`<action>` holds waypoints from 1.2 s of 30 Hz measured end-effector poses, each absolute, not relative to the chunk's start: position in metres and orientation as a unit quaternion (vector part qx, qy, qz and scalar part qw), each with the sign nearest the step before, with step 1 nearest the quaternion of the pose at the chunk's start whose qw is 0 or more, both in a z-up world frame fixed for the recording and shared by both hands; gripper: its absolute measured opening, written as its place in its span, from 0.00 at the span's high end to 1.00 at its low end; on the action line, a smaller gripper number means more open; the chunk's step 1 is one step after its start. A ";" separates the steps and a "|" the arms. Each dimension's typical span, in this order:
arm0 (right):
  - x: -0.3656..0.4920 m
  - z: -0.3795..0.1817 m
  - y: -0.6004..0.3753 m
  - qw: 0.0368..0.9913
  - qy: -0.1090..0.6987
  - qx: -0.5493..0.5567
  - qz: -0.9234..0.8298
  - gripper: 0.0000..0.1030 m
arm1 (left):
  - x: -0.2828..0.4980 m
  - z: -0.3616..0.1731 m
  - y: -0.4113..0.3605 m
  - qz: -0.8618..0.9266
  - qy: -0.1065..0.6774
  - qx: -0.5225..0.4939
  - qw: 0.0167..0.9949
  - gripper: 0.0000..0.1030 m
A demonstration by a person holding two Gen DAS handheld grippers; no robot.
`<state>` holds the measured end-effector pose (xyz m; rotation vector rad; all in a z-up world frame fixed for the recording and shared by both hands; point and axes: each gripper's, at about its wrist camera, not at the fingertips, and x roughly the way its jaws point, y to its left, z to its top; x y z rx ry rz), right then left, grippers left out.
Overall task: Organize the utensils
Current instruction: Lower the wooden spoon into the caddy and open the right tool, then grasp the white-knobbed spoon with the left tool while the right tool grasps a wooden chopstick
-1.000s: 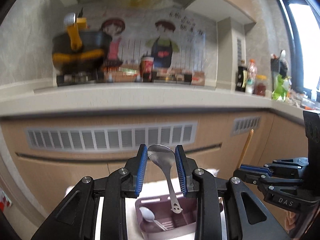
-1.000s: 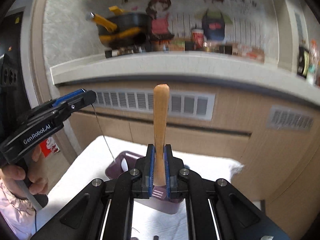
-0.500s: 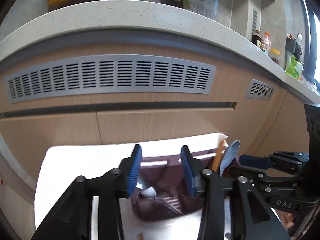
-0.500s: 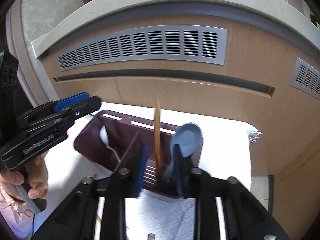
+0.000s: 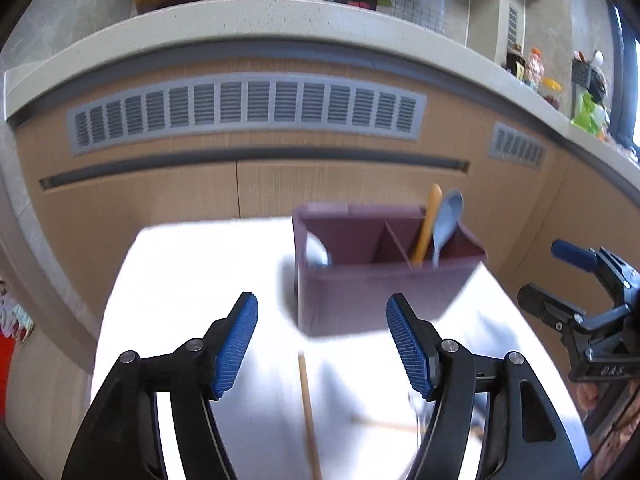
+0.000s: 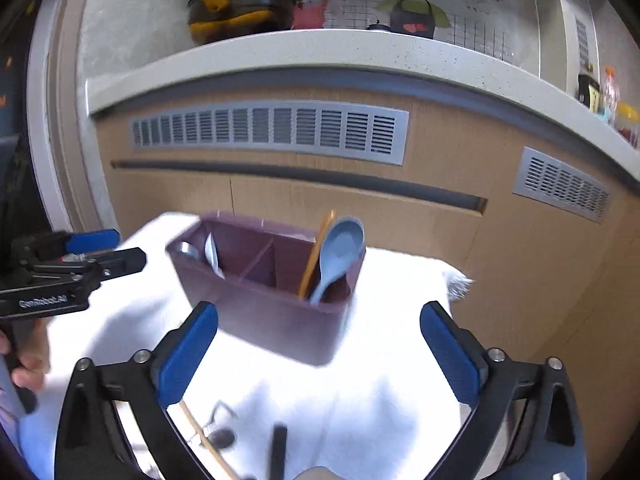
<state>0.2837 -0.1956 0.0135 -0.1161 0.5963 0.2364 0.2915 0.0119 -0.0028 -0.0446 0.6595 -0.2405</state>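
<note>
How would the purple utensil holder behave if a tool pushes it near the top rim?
The purple utensil holder looks like thin plastic, so probably light. It stands tall on a soft white cloth, so a high push may tip it, not slide it. The wooden utensil and blue spoon lean to one end, possibly adding imbalance.

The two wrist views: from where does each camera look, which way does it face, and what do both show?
Left wrist: sits on the left hand-held gripper, looking forward and down over the white cloth at the purple caddy; its own jaws are opening, empty; the right hand-held gripper shows at the right edge.
Right wrist: sits on the right gripper, facing the same caddy; jaws opening, empty; the left gripper and a hand show at left.
Shared: caddy, blue spoon, wooden utensil, cabinet vent.
</note>
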 end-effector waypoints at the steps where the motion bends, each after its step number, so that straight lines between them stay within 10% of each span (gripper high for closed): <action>1: 0.280 0.009 -0.197 0.943 0.308 -0.051 0.119 0.00 | 0.284 -0.007 0.012 -0.119 0.330 -0.022 0.936 0.31; 16: 0.243 -0.052 -0.166 0.895 0.389 -0.105 0.191 0.02 | 0.208 -0.070 0.034 -0.111 0.420 -0.029 0.900 0.27; 21: 0.254 -0.081 -0.146 0.856 0.449 -0.111 0.232 0.60 | 0.201 -0.087 0.040 -0.114 0.444 -0.047 0.888 0.27; 30: 0.264 -0.091 -0.143 0.829 0.493 -0.098 0.246 0.92 | 0.199 -0.085 0.045 -0.120 0.445 -0.054 0.886 0.27; 36: 0.245 -0.079 -0.168 0.833 0.497 -0.051 0.236 0.95 | 0.196 -0.081 0.027 -0.159 0.448 -0.031 0.879 0.27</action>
